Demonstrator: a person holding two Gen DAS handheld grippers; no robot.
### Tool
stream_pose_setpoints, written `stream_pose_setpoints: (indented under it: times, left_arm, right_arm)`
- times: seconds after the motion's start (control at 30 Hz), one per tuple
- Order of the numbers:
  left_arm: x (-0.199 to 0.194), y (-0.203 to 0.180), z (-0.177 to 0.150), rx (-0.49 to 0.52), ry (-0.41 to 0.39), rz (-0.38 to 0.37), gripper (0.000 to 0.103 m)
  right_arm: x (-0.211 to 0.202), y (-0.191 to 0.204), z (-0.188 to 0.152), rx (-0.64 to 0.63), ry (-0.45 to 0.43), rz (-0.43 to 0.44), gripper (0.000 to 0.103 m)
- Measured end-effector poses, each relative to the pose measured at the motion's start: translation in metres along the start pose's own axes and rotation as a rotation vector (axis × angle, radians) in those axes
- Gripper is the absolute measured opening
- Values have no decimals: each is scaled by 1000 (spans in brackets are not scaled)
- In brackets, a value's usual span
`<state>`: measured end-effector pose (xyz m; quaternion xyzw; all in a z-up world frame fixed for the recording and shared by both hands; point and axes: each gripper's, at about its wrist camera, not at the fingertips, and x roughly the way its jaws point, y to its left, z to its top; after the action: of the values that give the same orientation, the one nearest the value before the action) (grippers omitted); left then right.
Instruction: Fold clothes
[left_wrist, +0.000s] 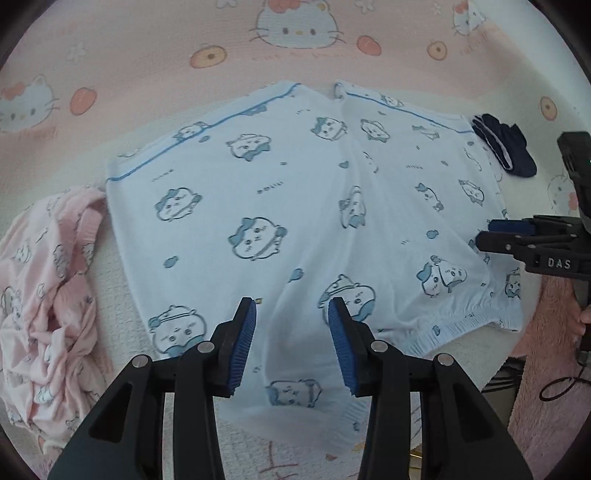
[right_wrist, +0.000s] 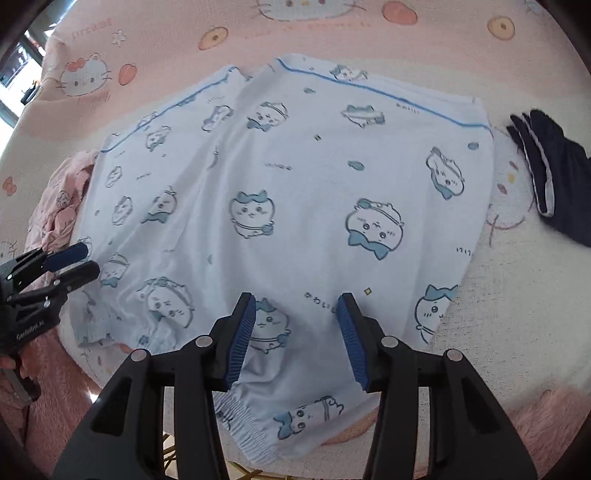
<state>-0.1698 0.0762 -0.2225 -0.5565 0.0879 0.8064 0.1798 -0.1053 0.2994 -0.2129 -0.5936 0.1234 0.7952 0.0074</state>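
Light blue shorts (left_wrist: 280, 206) printed with cartoon animals lie spread flat on the bed, elastic waistband toward me and leg hems with a blue stripe at the far side; they also show in the right wrist view (right_wrist: 295, 192). My left gripper (left_wrist: 291, 332) is open, hovering over the near left part of the waistband, holding nothing. My right gripper (right_wrist: 297, 328) is open over the near right part of the waistband, holding nothing. Each gripper shows in the other's view, the right one (left_wrist: 487, 232) at the shorts' right edge and the left one (right_wrist: 83, 260) at their left edge.
A crumpled pink garment (left_wrist: 48, 306) lies left of the shorts, also in the right wrist view (right_wrist: 62, 199). A dark navy garment (left_wrist: 506, 146) lies at the far right, also in the right wrist view (right_wrist: 554, 181). The pink Hello Kitty bedcover (left_wrist: 147, 55) lies beneath. A fluffy pink edge (right_wrist: 546, 417) runs along the near side.
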Motion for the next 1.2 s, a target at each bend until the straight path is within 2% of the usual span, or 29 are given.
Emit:
stream_pose_setpoints:
  times: [0.1,0.17,0.2,0.27,0.3,0.37,0.43,0.47,0.5,0.53,0.63,0.67,0.7,0.73,0.77,0.8,0.9,0.93,1.07,1.2]
  left_arm:
    - [15,-2,-13,46,78,105,43]
    - [9,8,-16,-41,75,75,44]
    - [2,5,-11,-67,48,53,44]
    - [-13,-3,-1,-106,-14,7,44]
    - [-16,-15,7,-75,-38,0,44]
    - [-15,-42,20,7,-63,4,44]
    - [-4,-64,29,71,-44,3,44]
    - [2,-70,31,82,-28,0,44]
    - [8,-76,32,90,-11,-4,44]
    - [11,-78,31,86,-2,-3,44]
    - [15,-80,23,64,19,1,44]
    - [15,-78,19,49,24,-3,44]
    - [16,-75,16,31,30,-7,44]
    - [16,-72,13,17,32,-8,44]
    - [15,-69,10,5,33,-9,44]
    - [14,-65,8,-8,34,-9,44]
    - [9,-59,4,-17,34,-11,44]
    - [8,-56,3,-20,33,-11,44]
    - [13,-56,7,-22,42,-6,44]
    - [5,-63,15,-4,-1,14,44]
  right_arm:
    - [-5,-13,-11,-18,-7,-40,47]
    - [-14,-26,-19,17,-27,-50,47]
    - [-20,-34,-23,55,-42,-46,47]
    - [-31,-55,-32,139,-74,-68,47]
    - [-35,-65,-35,174,-89,-73,47]
    - [-40,-86,-37,260,-107,-45,48]
    - [-38,-109,-38,357,-97,19,48]
    - [-34,-115,-38,398,-91,65,50]
    - [-32,-116,-37,423,-98,107,58]
    - [-30,-113,-35,429,-106,142,61]
    - [-24,-101,-27,406,-105,247,61]
    - [-23,-96,-26,385,-105,238,61]
    - [-22,-93,-23,372,-105,248,48]
    - [-20,-92,-22,369,-104,266,15]
    - [-16,-96,-22,411,-94,321,8]
    - [-13,-101,-22,448,-94,341,9]
    - [-16,-110,-18,479,-128,206,10]
    - [-19,-112,-17,479,-141,188,12]
    - [-15,-110,-14,451,-121,185,17]
    - [-15,-103,-11,386,-110,151,25]
